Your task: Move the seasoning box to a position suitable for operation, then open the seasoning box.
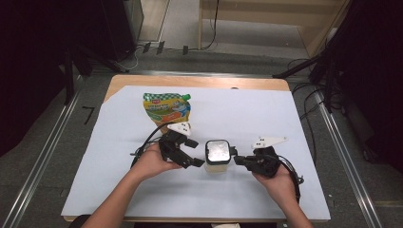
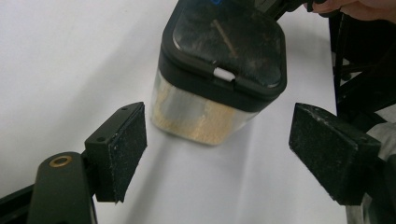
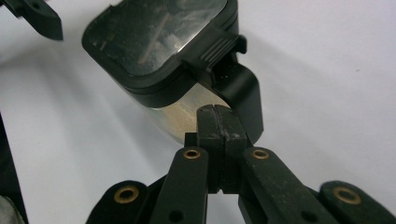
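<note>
A clear square container (image 1: 217, 156) with a black lid stands on the white sheet in the middle of the table, with a pale grainy filling in its lower part (image 2: 196, 116). My left gripper (image 1: 196, 153) is at the container's left. Its jaws stand open on either side of the container's near end, and the pads (image 2: 126, 149) are clear of its walls. My right gripper (image 1: 238, 160) comes in from the right, shut with nothing between its jaws. Its tip (image 3: 218, 122) rests against the container (image 3: 159, 51) just below the lid's ridged black tab (image 3: 219, 46).
A green and orange spouted pouch (image 1: 167, 108) lies flat behind the left hand. The white sheet (image 1: 266, 114) covers most of the wooden table (image 1: 199, 81). Metal rails and cables run along both sides of the table.
</note>
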{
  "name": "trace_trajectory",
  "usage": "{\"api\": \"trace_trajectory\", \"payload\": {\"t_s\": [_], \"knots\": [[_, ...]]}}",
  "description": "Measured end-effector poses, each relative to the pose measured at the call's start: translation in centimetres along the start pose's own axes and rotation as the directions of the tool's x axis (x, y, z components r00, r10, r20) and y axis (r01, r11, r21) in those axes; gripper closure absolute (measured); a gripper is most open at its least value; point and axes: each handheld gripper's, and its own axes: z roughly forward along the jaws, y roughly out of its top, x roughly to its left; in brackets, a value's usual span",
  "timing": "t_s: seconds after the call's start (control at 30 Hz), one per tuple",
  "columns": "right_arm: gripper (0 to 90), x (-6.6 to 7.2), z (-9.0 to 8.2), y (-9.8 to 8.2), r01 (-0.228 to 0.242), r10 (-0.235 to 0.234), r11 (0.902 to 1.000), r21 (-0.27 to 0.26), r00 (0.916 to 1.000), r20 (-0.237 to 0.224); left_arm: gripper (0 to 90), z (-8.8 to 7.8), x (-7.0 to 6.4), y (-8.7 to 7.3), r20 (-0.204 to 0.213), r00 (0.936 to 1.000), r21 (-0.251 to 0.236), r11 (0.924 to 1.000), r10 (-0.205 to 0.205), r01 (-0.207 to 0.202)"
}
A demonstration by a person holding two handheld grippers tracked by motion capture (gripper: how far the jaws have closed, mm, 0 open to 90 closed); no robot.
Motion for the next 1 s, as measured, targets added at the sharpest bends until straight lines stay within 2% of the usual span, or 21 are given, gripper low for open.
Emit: {"api": "trace_trajectory", "payload": {"t_s": [0.03, 0.1, 0.17, 0.33, 0.47, 0.57, 0.7, 0.83, 1.0], "knots": [[90.0, 0.0, -0.3, 0.0, -0.005, 0.005, 1.0, -0.005, 1.0, -0.003, 19.9, 0.2, -0.1, 0.1, -0.007, 0.9998, 0.007, 0.9998, 0.017, -0.017], [90.0, 0.1, -0.9, 0.1, -0.007, 0.007, 0.9999, -0.016, 0.9999, 0.013, 19.8, 0.3, 0.0, 0.4, 0.004, 0.9995, 0.016, 0.9994, 0.03, -0.03], [90.0, -0.2, -1.2, 0.3, -0.013, 0.013, 0.9998, -0.013, 0.9993, 0.035, 20.3, 0.5, 0.2, 0.5, 0.027, 0.9992, -0.002, 0.9995, 0.031, -0.031], [90.0, -1.0, -0.9, 0.8, -0.039, 0.04, 0.9991, -0.014, 0.9983, 0.042, 20.3, 1.1, 0.4, 0.8, 0.026, 0.9988, -0.002, 0.9991, 0.041, -0.041], [90.0, -1.5, -0.3, 1.1, -0.033, 0.033, 0.9994, -0.006, 0.9985, 0.044, 21.0, 1.5, 0.7, 0.9, 0.046, 0.9974, -0.014, 0.9984, 0.055, -0.055], [90.0, -2.0, 0.0, 1.2, -0.036, 0.037, 0.9993, -0.004, 0.9988, 0.034, 20.5, 1.7, 0.4, 0.9, 0.033, 0.9968, -0.02, 0.9972, 0.073, -0.073], [90.0, -2.2, 0.3, 1.1, -0.035, 0.035, 0.9994, 0.003, 0.9987, 0.038, 17.8, 2.4, 0.3, 0.7, 0.032, 0.9976, -0.02, 0.998, 0.061, -0.061], [90.0, -2.1, 0.3, 1.1, -0.035, 0.035, 0.9994, 0.0, 0.9984, 0.045, 15.9, 3.0, 0.2, 0.7, 0.01, 0.9972, -0.003, 0.9973, 0.074, -0.074], [90.0, -2.0, 0.3, 1.0, -0.033, 0.034, 0.9994, -0.006, 0.9982, 0.05, 15.0, 3.4, 0.2, 0.7, 0.007, 0.9983, 0.0, 0.9983, 0.059, -0.059]]}}
